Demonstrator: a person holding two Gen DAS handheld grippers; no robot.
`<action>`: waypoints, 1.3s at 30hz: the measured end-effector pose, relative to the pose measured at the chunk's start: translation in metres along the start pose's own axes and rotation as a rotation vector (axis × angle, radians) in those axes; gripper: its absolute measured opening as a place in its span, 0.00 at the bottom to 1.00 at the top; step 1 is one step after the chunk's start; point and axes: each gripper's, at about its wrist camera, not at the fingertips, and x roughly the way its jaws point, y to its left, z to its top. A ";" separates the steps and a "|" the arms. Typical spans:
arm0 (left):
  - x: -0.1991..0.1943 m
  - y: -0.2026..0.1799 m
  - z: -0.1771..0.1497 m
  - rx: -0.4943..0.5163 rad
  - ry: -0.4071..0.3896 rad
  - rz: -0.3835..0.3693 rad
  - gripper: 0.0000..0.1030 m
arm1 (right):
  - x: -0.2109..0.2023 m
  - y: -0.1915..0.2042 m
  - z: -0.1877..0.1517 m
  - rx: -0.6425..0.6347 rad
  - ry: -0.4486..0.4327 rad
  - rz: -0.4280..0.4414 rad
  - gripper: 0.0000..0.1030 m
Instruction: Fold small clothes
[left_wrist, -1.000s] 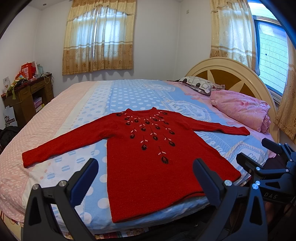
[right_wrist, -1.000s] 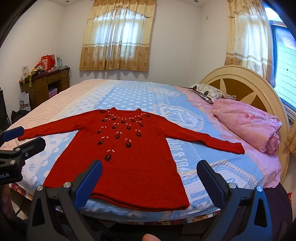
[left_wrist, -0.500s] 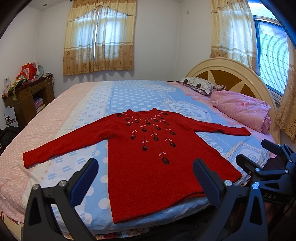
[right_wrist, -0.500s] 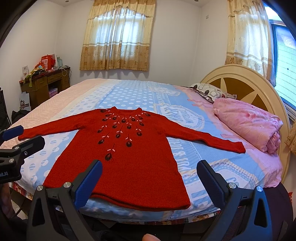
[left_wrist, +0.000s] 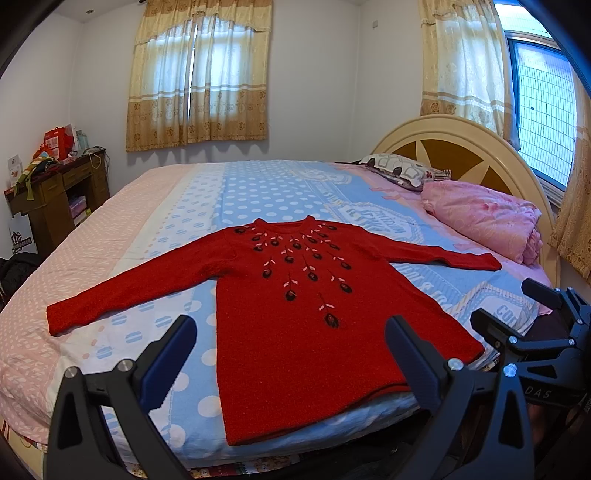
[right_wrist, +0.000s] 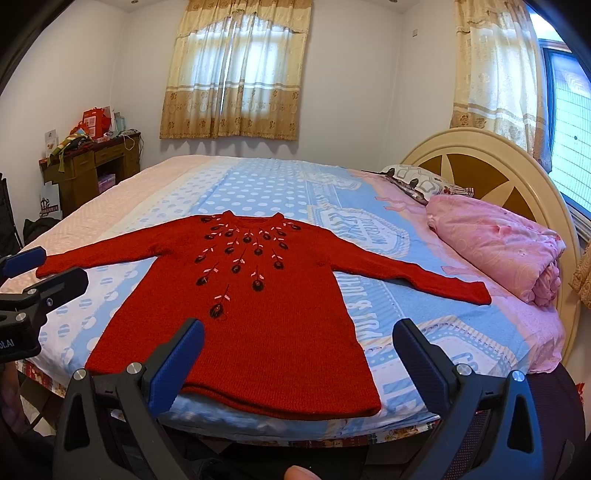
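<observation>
Two grippers hang at the bed's near edge, both with jaws spread wide and nothing between them: the left gripper (left_wrist: 288, 350) and the right gripper (right_wrist: 299, 354). One red sweater (left_wrist: 314, 314) lies flat on the bed (left_wrist: 258, 192), front up, sleeves stretched out to either side, hem nearest the grippers. Near the headboard sits a pink quilt (right_wrist: 495, 243).

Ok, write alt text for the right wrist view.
A red sweater lies flat and unfolded on a bed, sleeves spread wide. The open right gripper hovers near its hem, the left gripper at the left edge; a folded pink quilt rests by the headboard.
</observation>
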 end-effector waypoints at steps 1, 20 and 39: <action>0.000 0.000 0.000 0.000 0.000 0.000 1.00 | 0.000 0.000 0.000 0.000 0.000 0.000 0.99; 0.049 0.018 0.008 0.143 -0.007 0.128 1.00 | 0.041 -0.045 -0.008 0.103 0.051 -0.025 0.99; 0.150 0.049 0.035 0.212 0.081 0.235 1.00 | 0.154 -0.190 -0.020 0.232 0.228 -0.236 0.99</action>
